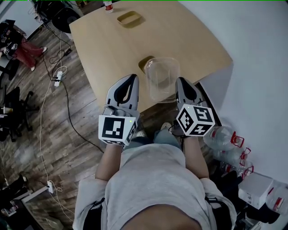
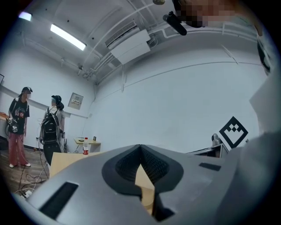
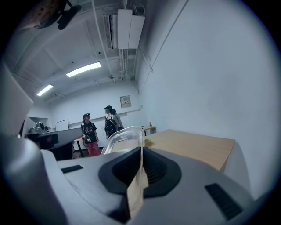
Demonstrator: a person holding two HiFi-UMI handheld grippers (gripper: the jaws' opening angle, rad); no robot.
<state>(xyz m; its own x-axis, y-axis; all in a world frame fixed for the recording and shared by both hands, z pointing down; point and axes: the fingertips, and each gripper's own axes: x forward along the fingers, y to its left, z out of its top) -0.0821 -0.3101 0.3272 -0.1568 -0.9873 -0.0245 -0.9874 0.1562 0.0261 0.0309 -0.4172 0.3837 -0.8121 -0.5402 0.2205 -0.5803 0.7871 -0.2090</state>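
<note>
**Head view.** A clear container (image 1: 162,76) is seen at the desk's (image 1: 112,45) near edge, with part of it hung out past that edge. Its right wall is pinched by the right gripper (image 1: 180,81). Its long axis is laid away from the person, roughly in line with the jaws. The left gripper (image 1: 132,77) is held just beside the container's left wall, apart from it. A ring (image 1: 129,19) and a bottle (image 1: 108,5) are noted at the far edge, well apart.

**Left gripper view.** The left gripper (image 2: 140,147) is closed tip to tip, and nothing is caught between its jaws. Only desk (image 2: 144,189) is seen through the gap below. The container is not shown here.

**Right gripper view.** The right gripper (image 3: 141,150) is clamped on the container's (image 3: 123,139) wall, which is seen edge-on between the jaws. The body is extended forward and to the left. People (image 3: 109,122) are noted far off.
</note>
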